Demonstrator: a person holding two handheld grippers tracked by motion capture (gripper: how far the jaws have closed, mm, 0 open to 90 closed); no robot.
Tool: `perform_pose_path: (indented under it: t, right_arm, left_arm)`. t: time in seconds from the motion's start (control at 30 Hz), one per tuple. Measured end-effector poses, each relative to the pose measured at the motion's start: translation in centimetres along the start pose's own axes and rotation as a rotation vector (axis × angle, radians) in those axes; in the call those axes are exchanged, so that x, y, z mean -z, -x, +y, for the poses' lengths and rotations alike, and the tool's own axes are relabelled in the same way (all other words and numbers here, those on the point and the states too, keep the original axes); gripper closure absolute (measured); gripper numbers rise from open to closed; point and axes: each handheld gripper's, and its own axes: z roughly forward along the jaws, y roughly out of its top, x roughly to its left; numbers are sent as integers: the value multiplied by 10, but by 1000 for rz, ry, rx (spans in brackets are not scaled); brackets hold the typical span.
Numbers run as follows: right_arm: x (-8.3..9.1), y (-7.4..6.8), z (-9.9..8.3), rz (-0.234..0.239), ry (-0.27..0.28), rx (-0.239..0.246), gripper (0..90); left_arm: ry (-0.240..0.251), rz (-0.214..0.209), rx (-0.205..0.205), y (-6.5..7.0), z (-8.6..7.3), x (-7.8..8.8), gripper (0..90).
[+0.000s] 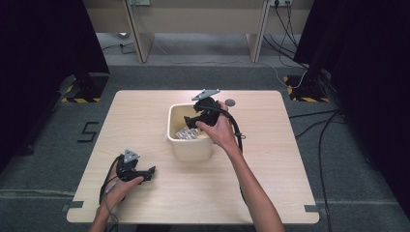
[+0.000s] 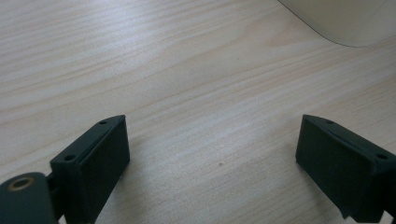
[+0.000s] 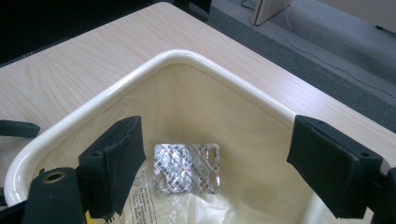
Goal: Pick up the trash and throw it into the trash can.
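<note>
Looking down and forward from above the near edge of the table (image 1: 145, 203), with the cream bin (image 1: 189, 145) at centre. Riding close and low beside that bin (image 2: 345, 23), facing bare wood. Peering steeply into the same bin (image 3: 84, 112).

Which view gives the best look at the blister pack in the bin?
Right gripper view: the silver blister pack lies in plain sight inside the cream bin, between the open jaws. High view shows a small silvery glint beside the right gripper; left gripper view catches a bin corner.

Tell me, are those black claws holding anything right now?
No, neither holds anything. The right gripper hangs open above the silver foil blister pack lying inside the cream plastic bin. The left gripper is open over the pale wooden table.
</note>
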Motion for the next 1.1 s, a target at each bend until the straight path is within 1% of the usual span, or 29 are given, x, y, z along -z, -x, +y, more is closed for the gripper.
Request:
perform_pose_path:
  t: [0.3, 0.5, 0.57, 0.6, 0.63, 0.8, 1.1]
  right_arm:
    - [14, 6, -5, -8, 19, -10, 183]
    - [24, 9, -11, -16, 29, -4, 183]
    - [28, 9, -13, -18, 37, -12, 183]
    - [30, 10, -14, -20, 39, -5, 183]
    - [32, 10, -15, -20, 39, -13, 183]
    - [41, 15, -23, -28, 48, -22, 184]
    - [54, 23, -33, -42, 67, -30, 186]
  left_arm:
    - [0, 0, 0, 0, 0, 0, 89]
    - [0, 0, 0, 0, 0, 0, 89]
    - [0, 0, 0, 0, 0, 0, 89]
    - [0, 0, 0, 0, 0, 0, 89]
    - [0, 0, 0, 0, 0, 0, 89]
    - [0, 0, 0, 0, 0, 0, 89]
    - [3, 1, 3, 0, 0, 0, 88]
